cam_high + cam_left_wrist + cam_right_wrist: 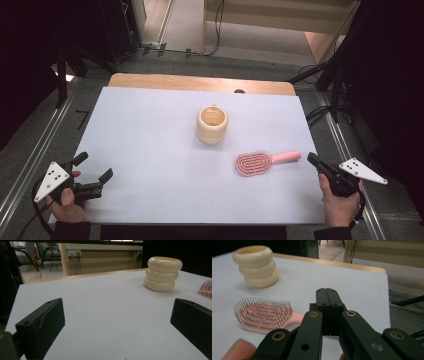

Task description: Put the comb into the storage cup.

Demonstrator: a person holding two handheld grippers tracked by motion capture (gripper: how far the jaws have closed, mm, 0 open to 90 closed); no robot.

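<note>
Right hand-held gripper (312, 159) rests at the near right edge of the white table (150, 145), its 2 black jaws pressed flat together with nothing between them, as the right gripper view (327, 293) shows plainly. Just beyond and to the left of its tips lies a pink hairbrush (260, 162), bristles up, its handle pointing toward this hand-held gripper and lying near the closed tips without touching them; in the right gripper view the brush (265, 313) lies flat on the table left of the jaws. Farther off from the right hand-held gripper, past the brush head and well apart from it, stands a cream ribbed cup (212, 124), upright, shaped like 3 stacked rings (256, 266). Left hand-held gripper (95, 170) sits at the near left corner of the table, its 2 jaws spread wide and empty, with bare tabletop between them in the left gripper view (117, 322). From that side the cup (163, 273) stands ahead and to the right, with an edge of the brush (206, 287) beyond the right jaw. A person's hands grip both tools from the near edge.
</note>
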